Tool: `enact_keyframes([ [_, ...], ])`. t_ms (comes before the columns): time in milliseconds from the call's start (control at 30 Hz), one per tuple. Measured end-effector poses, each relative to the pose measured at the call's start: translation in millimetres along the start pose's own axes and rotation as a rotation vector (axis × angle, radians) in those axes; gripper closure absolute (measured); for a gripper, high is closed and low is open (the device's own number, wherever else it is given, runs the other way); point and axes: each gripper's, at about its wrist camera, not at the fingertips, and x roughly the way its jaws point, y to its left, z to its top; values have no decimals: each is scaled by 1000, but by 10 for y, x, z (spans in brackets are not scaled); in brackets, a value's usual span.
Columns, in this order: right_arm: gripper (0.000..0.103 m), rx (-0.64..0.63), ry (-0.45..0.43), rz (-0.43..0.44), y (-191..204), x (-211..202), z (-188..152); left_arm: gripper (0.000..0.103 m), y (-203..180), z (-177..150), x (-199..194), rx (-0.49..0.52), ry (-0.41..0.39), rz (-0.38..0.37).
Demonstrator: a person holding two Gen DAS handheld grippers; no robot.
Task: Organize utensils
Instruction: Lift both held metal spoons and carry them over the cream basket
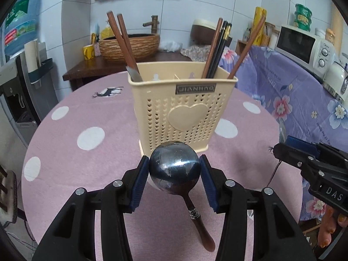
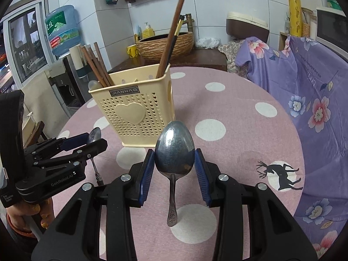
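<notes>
A cream perforated utensil holder [image 1: 182, 106] stands on the round pink dotted table [image 1: 87, 113]; it also shows in the right wrist view [image 2: 134, 113]. Several chopsticks [image 1: 215, 50] and a spoon handle stand in it. My left gripper [image 1: 174, 169] is shut on the bowl of a round metal spoon with a brown handle [image 1: 174, 165], held just in front of the holder, handle hanging down. My right gripper [image 2: 174, 158] is shut on the bowl of an oval all-metal spoon [image 2: 174, 148], handle down, right of the holder. The left gripper also shows in the right wrist view [image 2: 84, 143].
A purple flowered cloth [image 2: 315, 100] covers furniture right of the table. A microwave [image 1: 302, 45] stands on it. A wooden counter with a woven basin [image 1: 130, 45] lies behind the table. A water dispenser [image 2: 63, 30] stands at the left.
</notes>
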Motion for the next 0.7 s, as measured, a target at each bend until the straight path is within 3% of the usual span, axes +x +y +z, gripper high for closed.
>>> enact_keyframes([
  [700, 65, -7, -55, 25, 86, -124, 121, 56, 86, 136, -229, -13, -94, -13],
])
